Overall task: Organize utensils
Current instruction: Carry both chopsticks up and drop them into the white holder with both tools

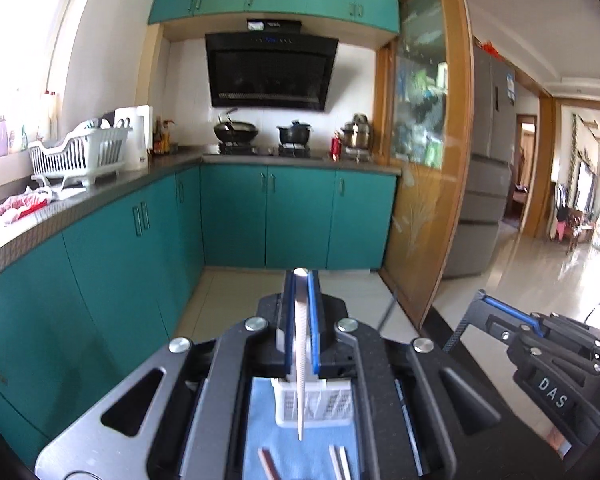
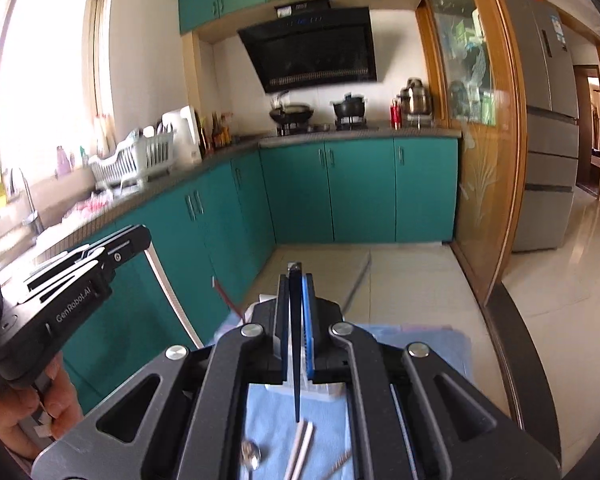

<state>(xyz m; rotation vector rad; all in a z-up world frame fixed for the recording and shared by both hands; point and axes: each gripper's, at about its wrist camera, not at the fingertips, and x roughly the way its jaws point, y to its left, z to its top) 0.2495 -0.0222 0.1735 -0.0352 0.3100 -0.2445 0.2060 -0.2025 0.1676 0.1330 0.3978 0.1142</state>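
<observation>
My left gripper (image 1: 301, 276) is shut on a white chopstick (image 1: 300, 380) that hangs lengthwise between its blue pads, above a white slotted utensil basket (image 1: 324, 404) on a blue cloth (image 1: 320, 452). My right gripper (image 2: 296, 276) is shut on a dark chopstick (image 2: 296, 368), also raised over the cloth (image 2: 268, 412). Below it lie a pair of white chopsticks (image 2: 300, 448) and a metal spoon (image 2: 251, 454). Each gripper shows in the other's view: the right gripper (image 1: 500, 312) at the right, the left gripper (image 2: 140, 240) at the left with its white chopstick (image 2: 172, 300) hanging down.
A brown chopstick (image 1: 266, 462) and white chopsticks (image 1: 338, 460) lie on the cloth. Teal cabinets (image 1: 140, 260) run along the left, with a dish rack (image 1: 76, 156) on the counter. A stove with pans (image 1: 236, 132) is at the back. A wooden sliding door (image 1: 428, 160) stands at the right.
</observation>
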